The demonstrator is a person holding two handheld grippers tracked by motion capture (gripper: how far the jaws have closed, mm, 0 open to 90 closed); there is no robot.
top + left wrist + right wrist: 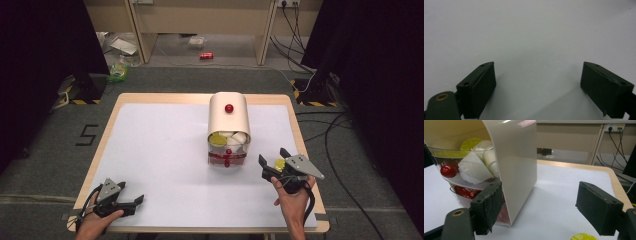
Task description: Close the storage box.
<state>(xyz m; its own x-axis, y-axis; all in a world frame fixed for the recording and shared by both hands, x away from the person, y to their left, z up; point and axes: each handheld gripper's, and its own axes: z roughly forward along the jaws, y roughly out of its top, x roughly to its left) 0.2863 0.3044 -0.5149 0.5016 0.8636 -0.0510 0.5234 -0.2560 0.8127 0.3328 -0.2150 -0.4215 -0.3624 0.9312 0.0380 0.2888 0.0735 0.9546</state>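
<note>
A white, round-topped capsule cabinet (229, 120) stands on the table at the middle back, with a red knob (229, 108) on top. Its clear upper drawer (227, 140) is pulled out and holds white and yellow-green capsules (477, 168); a lower drawer (465, 192) holds red ones. My right gripper (272, 156) sits just right of the cabinet, jaws open. A yellow-green capsule (584, 236) lies low between them, apart from the pads (599, 206). My left gripper (131, 192) rests open at the front left, with bare white surface between its jaws in the left gripper view (539, 63).
The white mat (160, 150) covers a wooden table whose edge (299, 135) runs close to the right gripper. On the floor beyond are a red can (206, 55), cables (330, 135) at the right, and a "5" mark (86, 135) at the left.
</note>
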